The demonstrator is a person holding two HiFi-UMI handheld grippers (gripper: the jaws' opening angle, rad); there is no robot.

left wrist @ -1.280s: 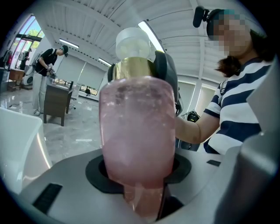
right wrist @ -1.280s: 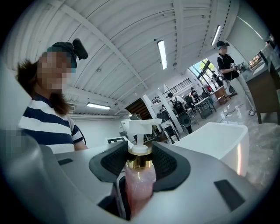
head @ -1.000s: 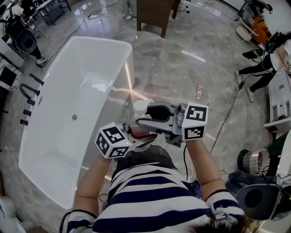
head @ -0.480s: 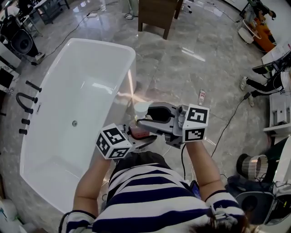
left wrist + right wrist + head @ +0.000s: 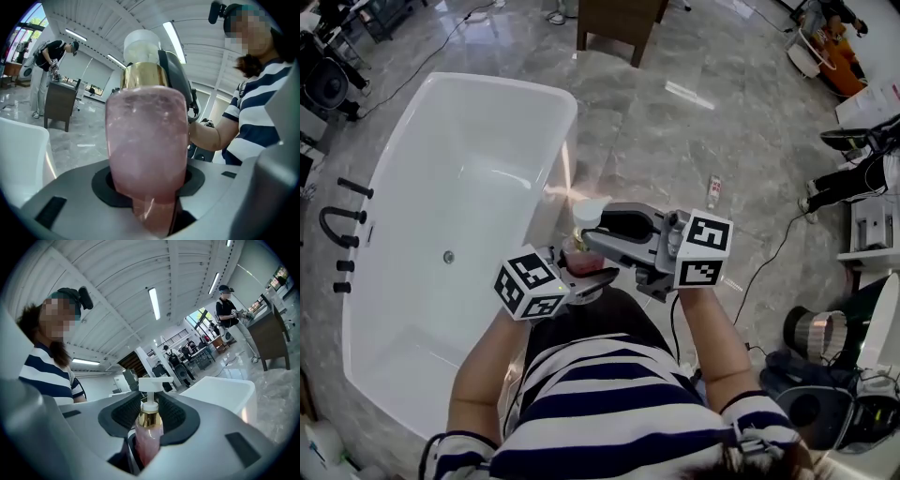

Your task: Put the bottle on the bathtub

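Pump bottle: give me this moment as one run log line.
pump bottle: pink, upright, beside bathtub, not on it | left gripper: shut on body | right gripper: jaws just closing round neck

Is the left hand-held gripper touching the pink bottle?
Touching. The left gripper view shows the pink bottle wedged between the jaws of the left hand-held gripper, with its sides pressed against both jaws and no gap on either side.

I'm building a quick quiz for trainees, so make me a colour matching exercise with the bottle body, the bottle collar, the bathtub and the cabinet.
Things:
1 bottle body
2 bottle collar
3 bathtub
4 cabinet

Colours:
A white
B brown
C pink
D gold

Pairs: 1-C, 2-D, 3-A, 4-B
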